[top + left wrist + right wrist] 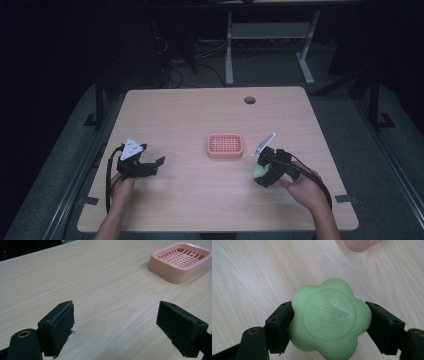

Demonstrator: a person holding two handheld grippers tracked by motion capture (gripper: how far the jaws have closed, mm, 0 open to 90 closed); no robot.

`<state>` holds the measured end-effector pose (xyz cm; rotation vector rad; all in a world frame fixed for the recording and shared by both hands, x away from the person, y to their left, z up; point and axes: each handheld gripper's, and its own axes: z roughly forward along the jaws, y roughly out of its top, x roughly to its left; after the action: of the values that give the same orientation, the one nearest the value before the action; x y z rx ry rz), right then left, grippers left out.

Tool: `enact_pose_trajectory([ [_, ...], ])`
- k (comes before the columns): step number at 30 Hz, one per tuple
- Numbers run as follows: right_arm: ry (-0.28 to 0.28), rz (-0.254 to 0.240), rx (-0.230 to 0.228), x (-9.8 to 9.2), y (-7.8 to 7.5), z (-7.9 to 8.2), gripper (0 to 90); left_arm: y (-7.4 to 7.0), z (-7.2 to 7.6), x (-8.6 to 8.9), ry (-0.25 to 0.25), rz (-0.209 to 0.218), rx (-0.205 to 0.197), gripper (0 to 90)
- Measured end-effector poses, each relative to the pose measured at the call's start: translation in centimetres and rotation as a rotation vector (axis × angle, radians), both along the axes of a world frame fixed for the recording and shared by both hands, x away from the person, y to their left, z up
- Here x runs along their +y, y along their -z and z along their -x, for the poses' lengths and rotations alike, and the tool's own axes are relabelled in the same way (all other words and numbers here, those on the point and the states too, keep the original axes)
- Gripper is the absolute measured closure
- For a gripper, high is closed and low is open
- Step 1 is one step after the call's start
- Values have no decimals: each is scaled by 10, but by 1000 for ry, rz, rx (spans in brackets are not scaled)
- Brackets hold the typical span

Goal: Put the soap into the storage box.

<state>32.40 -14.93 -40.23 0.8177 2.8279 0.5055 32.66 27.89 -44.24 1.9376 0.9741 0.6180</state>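
My right gripper (262, 175) clamps green soap (329, 318) between both jaws, held just above tabletop (200, 115), near right of pink dish (225, 146). My left gripper (150, 167) has jaws spread wide, nothing in them, low over tabletop well left of dish.
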Motion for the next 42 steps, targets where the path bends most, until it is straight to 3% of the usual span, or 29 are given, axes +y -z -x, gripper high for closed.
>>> enact_pose_trajectory([
  [19, -25, -40, 6, 11, -12, -20, 261, 1, -1, 2, -6, 8, -5, 144],
  [42, -67, -26, 0, 35, -28, -39, 260, 0, -1, 2, -8, 14, -3, 143],
])
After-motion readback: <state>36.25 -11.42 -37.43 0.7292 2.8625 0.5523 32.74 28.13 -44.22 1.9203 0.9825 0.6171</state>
